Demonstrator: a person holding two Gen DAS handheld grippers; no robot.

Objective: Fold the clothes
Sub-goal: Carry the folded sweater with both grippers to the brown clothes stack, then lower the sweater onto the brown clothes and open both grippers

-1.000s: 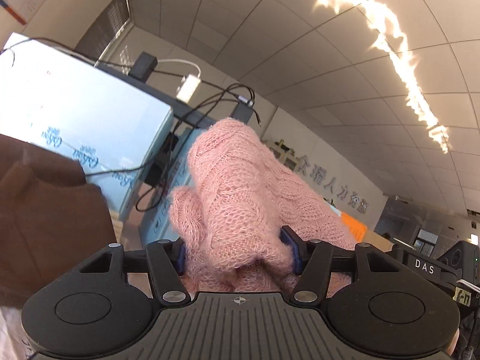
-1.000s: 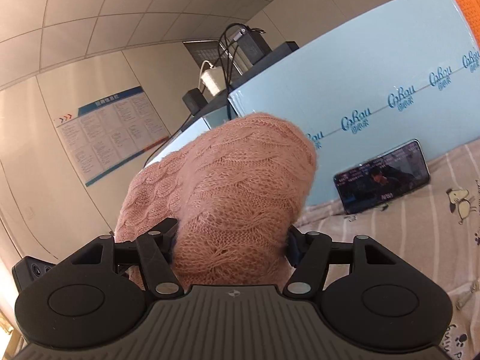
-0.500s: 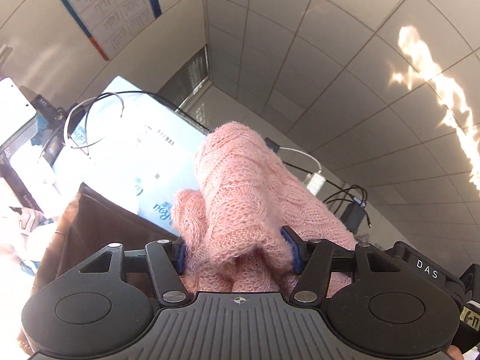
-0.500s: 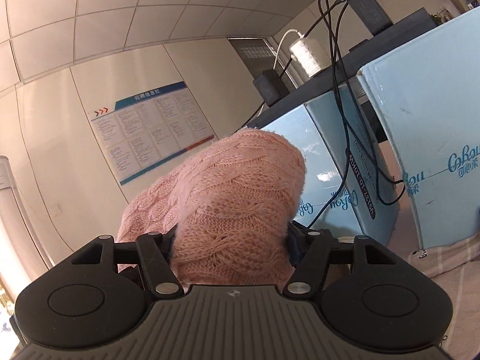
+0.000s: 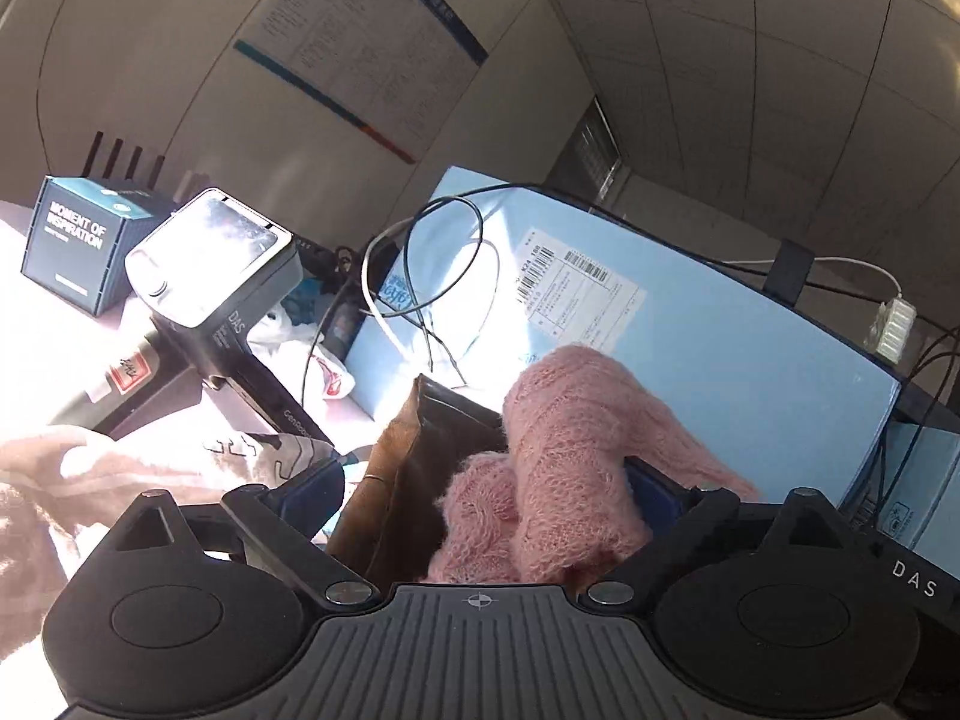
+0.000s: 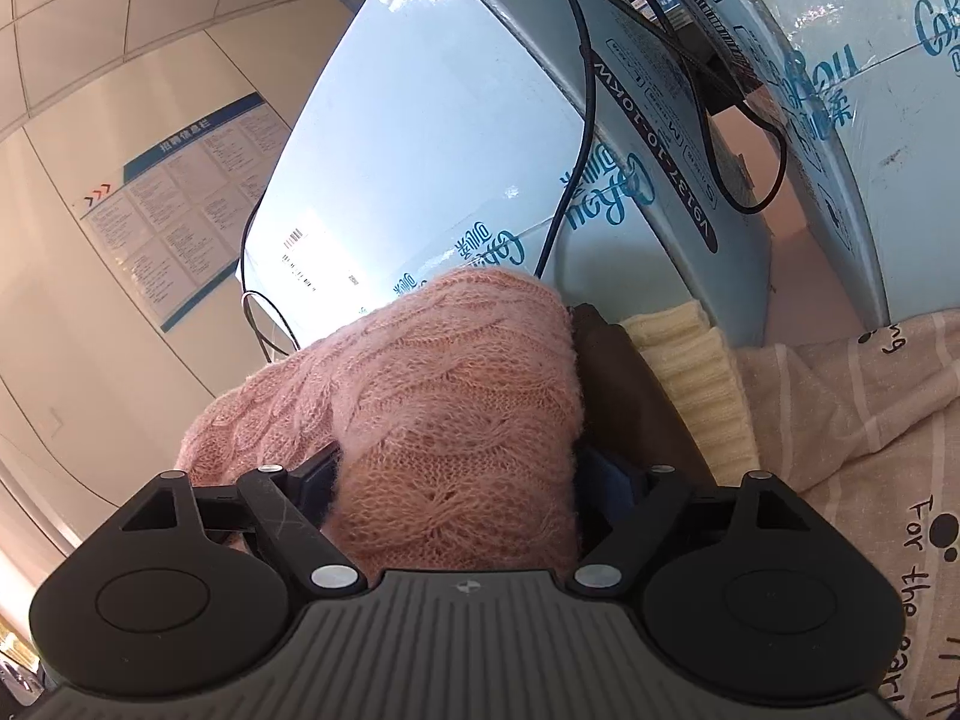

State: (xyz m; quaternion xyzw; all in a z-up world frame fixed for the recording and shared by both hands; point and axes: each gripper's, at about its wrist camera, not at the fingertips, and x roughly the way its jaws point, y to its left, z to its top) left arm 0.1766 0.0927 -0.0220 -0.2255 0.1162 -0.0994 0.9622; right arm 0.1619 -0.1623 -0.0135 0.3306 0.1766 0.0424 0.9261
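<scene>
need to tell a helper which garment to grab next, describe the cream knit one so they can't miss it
Start at the big light-blue cartons standing at the back. At their foot lies a short row of garments; the cream ribbed knit is the rightmost, on the striped pink sheet. Its pale colour and straight ribs set it apart from the brown garment and fuzzy pink cable-knit sweater beside it.

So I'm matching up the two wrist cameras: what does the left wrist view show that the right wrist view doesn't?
Only the left wrist view shows the dark box printed "MOMENT OF INSPIRATION" and a spare gripper. Only the right shows the cream ribbed knit and the striped printed sheet. Both show the pink knit sweater, a brown garment beside it and the light blue cartons.
</scene>
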